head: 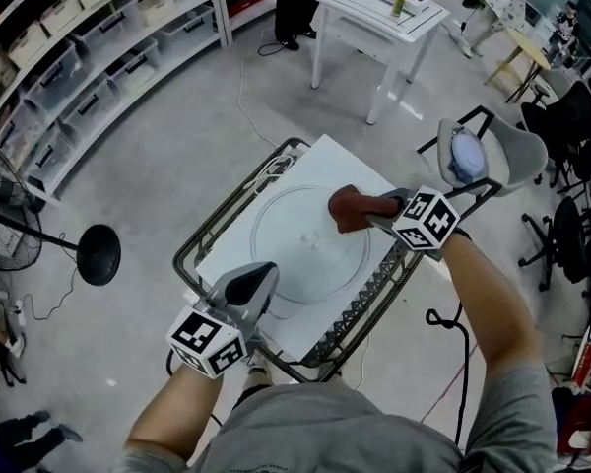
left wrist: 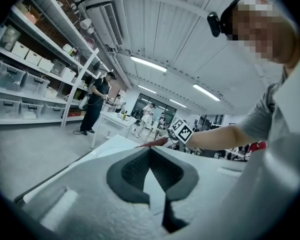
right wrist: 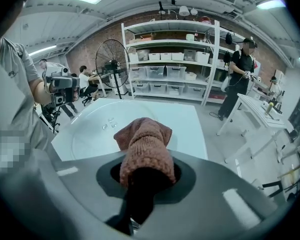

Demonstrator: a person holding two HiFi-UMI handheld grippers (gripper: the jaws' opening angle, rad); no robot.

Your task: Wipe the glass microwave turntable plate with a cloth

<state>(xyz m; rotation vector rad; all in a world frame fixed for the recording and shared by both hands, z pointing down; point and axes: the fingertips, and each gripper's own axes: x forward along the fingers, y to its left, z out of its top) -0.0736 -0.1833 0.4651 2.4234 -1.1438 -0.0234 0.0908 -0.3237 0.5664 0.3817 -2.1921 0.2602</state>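
The right hand-held gripper is clenched on a bunched reddish-brown knitted cloth, over the far right part of the round clear glass turntable plate. The plate lies flat on a white board atop a dark wire cart, so the unwiped glass spreads left and nearward from the cloth. The left hand-held gripper, jaws together with nothing seen between them, sits at the plate's near left rim.

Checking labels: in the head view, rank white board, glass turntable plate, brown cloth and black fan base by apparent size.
1. white board
2. glass turntable plate
3. brown cloth and black fan base: look alike
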